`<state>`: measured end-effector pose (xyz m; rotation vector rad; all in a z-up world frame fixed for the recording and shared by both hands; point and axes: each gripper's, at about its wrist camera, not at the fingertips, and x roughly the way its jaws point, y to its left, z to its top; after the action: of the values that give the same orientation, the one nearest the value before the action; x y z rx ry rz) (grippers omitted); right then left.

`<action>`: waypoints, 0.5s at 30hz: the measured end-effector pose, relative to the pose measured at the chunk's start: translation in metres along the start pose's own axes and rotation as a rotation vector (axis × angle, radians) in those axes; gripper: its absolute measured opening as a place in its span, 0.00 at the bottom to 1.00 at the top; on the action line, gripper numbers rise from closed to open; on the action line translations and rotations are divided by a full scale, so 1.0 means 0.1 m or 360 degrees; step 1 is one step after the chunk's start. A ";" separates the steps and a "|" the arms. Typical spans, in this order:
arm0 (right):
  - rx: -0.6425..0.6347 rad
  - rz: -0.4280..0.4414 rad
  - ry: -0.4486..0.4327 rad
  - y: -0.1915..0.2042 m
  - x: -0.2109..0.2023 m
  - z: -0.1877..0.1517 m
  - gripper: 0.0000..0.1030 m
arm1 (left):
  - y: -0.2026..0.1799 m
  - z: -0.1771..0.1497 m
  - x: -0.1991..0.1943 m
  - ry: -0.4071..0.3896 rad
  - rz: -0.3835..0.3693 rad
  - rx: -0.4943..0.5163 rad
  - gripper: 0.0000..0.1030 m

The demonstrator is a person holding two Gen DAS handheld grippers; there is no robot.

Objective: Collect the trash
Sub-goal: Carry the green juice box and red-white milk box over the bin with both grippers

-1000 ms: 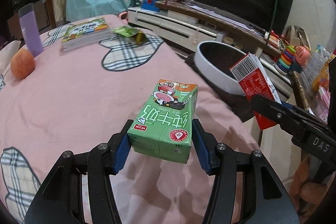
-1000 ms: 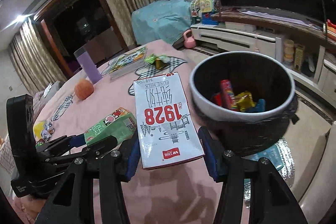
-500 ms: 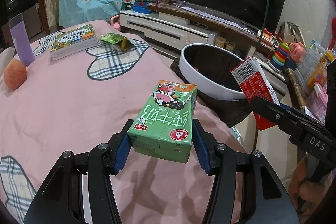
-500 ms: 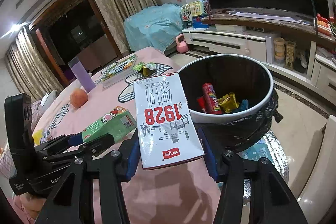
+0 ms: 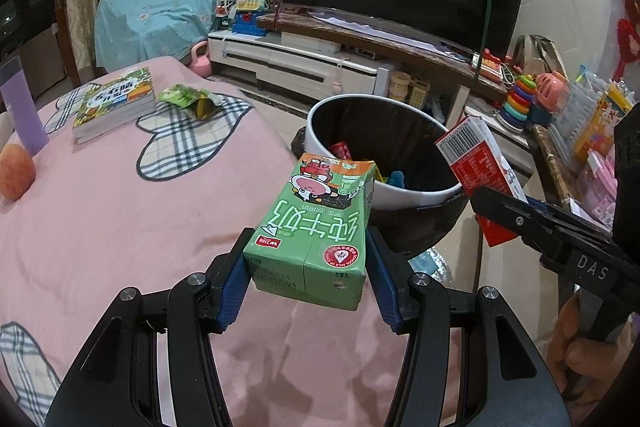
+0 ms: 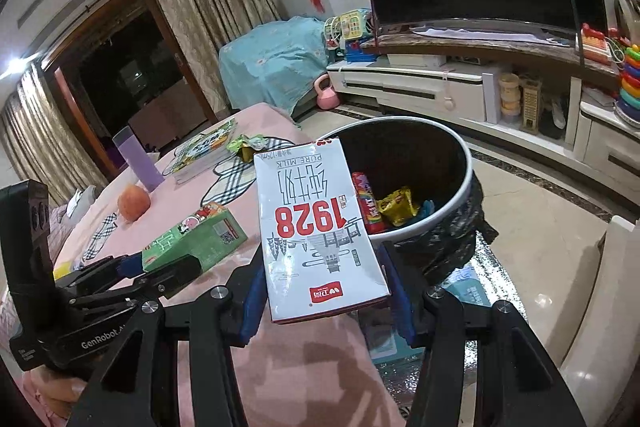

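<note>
My left gripper (image 5: 308,283) is shut on a green milk carton (image 5: 316,227), held above the pink table edge, close to the trash bin (image 5: 416,195). My right gripper (image 6: 326,301) is shut on a white and red "1928" milk carton (image 6: 316,227), held just at the bin's near rim (image 6: 466,187). The bin is white with a black liner and holds several wrappers (image 6: 394,205). The right gripper with its carton (image 5: 480,167) shows at the right of the left wrist view. The left gripper with the green carton (image 6: 196,241) shows at the left of the right wrist view.
On the pink tablecloth (image 5: 120,211) lie a stack of books (image 5: 114,103), a green and yellow wrapper (image 5: 190,99), an orange fruit (image 5: 14,177) and a purple cup (image 5: 20,111). A TV stand (image 5: 304,63) and toys (image 5: 524,95) stand beyond the bin.
Both grippers have moved forward toward the bin with their cartons. The bin looks nearer and its inside shows more.
</note>
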<state>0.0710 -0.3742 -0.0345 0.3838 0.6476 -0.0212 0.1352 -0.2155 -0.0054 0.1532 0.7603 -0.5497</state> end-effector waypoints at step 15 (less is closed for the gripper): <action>0.0018 -0.0033 -0.0009 -0.12 0.01 0.05 0.51 | -0.12 0.12 0.04 -0.0019 -0.0020 0.0036 0.52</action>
<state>0.0730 -0.3873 -0.0349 0.3880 0.6462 -0.0460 0.1389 -0.2315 0.0011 0.1659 0.7443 -0.5707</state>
